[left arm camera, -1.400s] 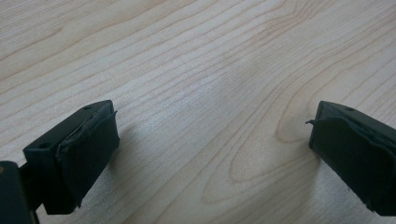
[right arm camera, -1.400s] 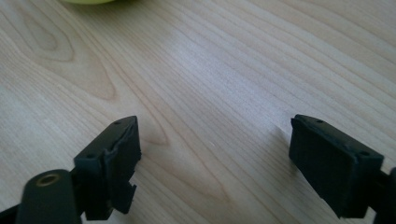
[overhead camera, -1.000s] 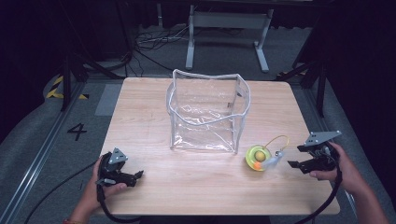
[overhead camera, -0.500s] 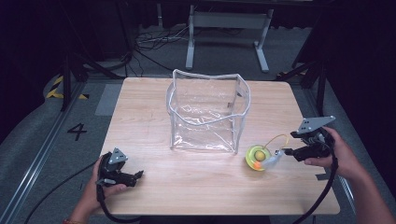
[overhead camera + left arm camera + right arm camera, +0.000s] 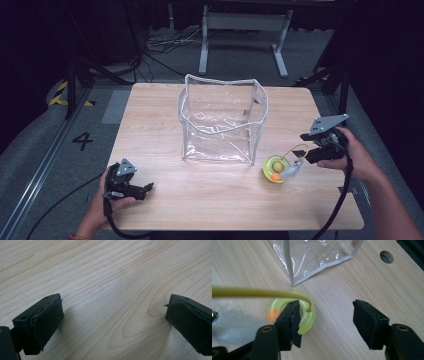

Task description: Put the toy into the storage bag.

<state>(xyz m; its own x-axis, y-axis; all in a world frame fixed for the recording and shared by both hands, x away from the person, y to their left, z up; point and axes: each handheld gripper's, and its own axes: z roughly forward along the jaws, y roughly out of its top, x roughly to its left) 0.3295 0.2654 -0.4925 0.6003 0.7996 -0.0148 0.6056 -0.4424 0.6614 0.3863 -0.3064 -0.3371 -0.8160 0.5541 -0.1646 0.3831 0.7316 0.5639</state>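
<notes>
Since a second ago my right gripper [image 5: 306, 156] has closed in on the yellow-green ring toy [image 5: 275, 168] beside the clear bag [image 5: 220, 120]; left gripper [image 5: 142, 190] idles, jaws wide over bare table [image 5: 105, 277]. Right gripper view: jaws wide, ring [image 5: 305, 320] off-centre, so I'd shift left before pinching

The bench [image 5: 150, 130] is pale wood with a wavy brown grain. Near its far edge stands a clear plastic bag [image 5: 220, 125] trimmed in light grey. Toward the right edge lies a yellow-green ring toy [image 5: 275, 168] with an orange spot, a thin yellow cord and a whitish translucent tag. The right tongs [image 5: 325, 322] and left tongs [image 5: 112, 325] have black jaws with matte black pads.
</notes>
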